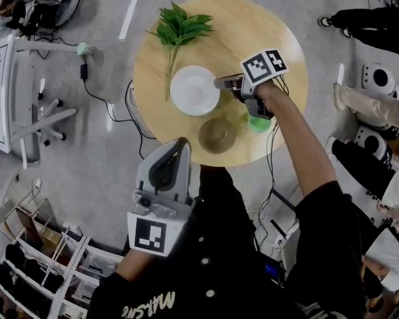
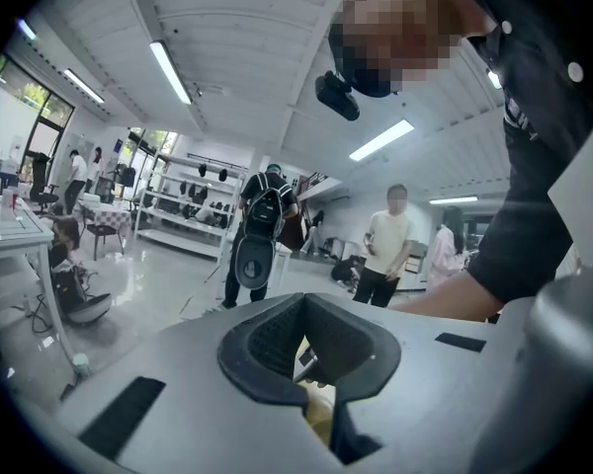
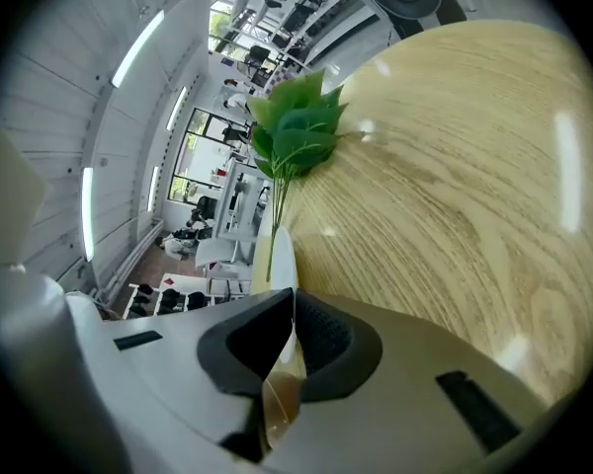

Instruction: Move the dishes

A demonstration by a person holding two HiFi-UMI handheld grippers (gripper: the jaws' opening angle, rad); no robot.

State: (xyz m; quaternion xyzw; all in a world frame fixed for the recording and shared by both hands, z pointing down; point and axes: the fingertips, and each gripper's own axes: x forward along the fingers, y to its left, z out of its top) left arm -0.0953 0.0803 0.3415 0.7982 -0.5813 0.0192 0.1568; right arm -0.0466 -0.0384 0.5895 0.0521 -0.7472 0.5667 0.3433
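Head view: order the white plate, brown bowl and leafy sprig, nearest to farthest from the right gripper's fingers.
1. White plate, just left of the right gripper.
2. Brown bowl, by the near edge of the table.
3. Leafy sprig, at its far edge.

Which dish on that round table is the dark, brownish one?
The brownish bowl, at the edge of the table closest to the person. The plate beside it, toward the middle, is plain white.
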